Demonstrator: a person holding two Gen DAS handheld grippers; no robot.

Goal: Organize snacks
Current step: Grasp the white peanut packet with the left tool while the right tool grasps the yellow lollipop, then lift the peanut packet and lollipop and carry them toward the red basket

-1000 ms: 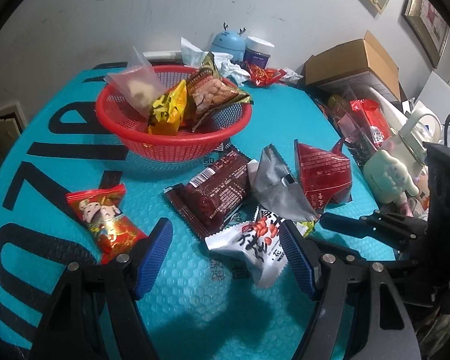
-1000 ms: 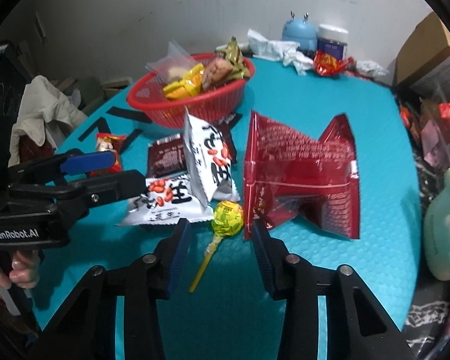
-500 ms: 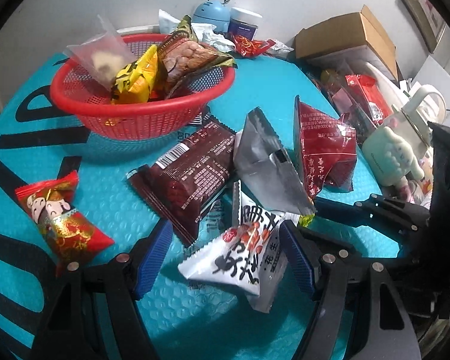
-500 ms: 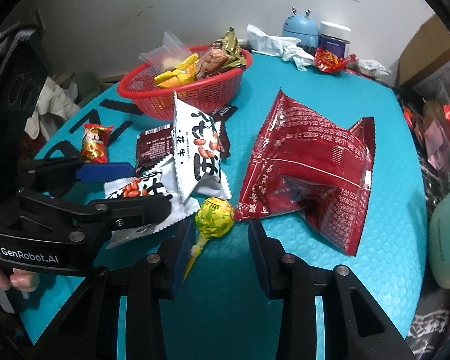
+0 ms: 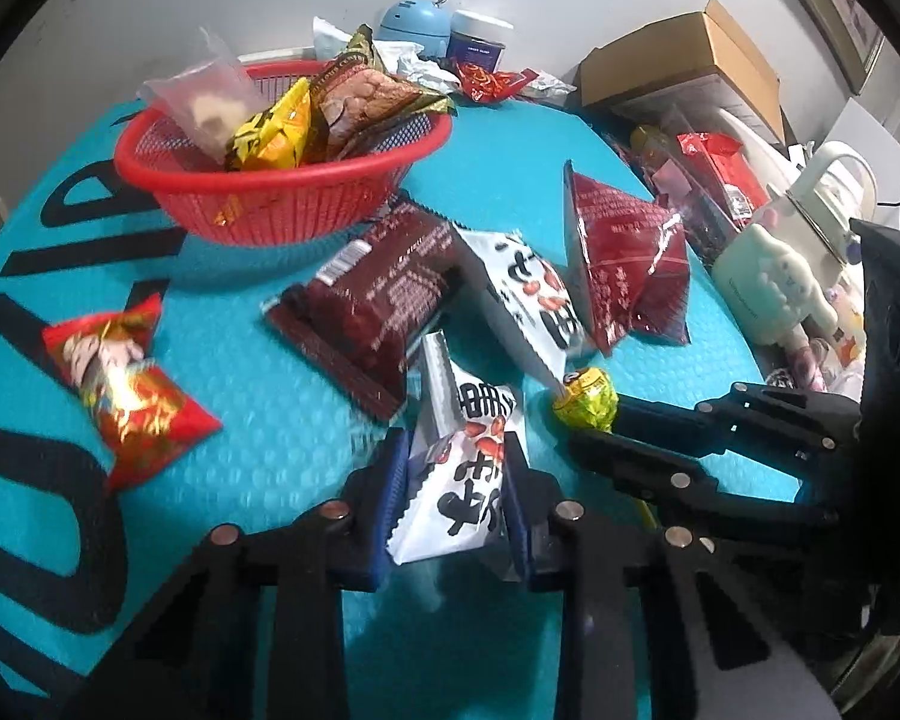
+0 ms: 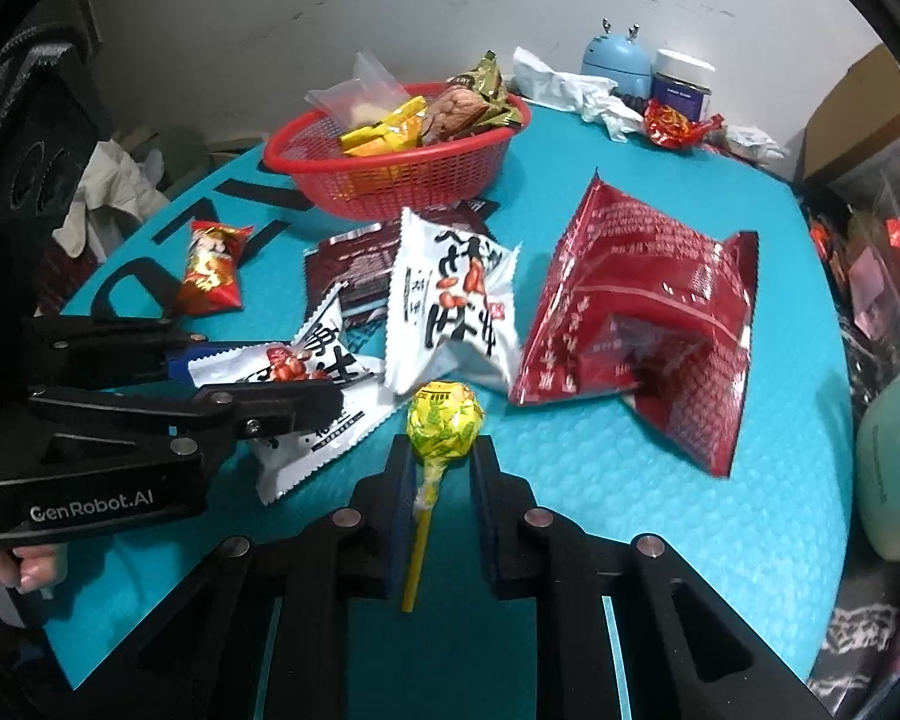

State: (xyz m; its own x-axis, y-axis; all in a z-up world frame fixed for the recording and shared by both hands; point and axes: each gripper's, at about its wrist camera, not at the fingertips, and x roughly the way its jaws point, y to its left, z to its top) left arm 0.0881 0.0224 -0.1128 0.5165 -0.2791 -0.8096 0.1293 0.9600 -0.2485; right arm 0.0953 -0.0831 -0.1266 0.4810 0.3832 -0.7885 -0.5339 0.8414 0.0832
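Observation:
My left gripper (image 5: pixel 455 480) is shut on a white peanut packet (image 5: pixel 462 480), also seen in the right wrist view (image 6: pixel 306 378). My right gripper (image 6: pixel 438 468) has closed around the yellow lollipop (image 6: pixel 444 420), its stick (image 6: pixel 417 546) between the jaws; the lollipop also shows in the left wrist view (image 5: pixel 588 399). A red basket (image 5: pixel 282 180) with several snacks stands at the back. A second white peanut packet (image 6: pixel 450 306), a dark brown packet (image 5: pixel 378 306), a big red bag (image 6: pixel 642 312) and a small red candy packet (image 5: pixel 120 384) lie on the teal mat.
A cardboard box (image 5: pixel 678 60), a white kettle (image 5: pixel 834 180) and a pale green plush bottle (image 5: pixel 774 288) crowd the right edge. A blue deer gadget (image 6: pixel 618 60), a jar (image 6: pixel 684 84) and crumpled tissue (image 6: pixel 564 84) stand by the back wall.
My left gripper moved forward and closed on the white peanut packet. My right gripper moved in and narrowed around the lollipop.

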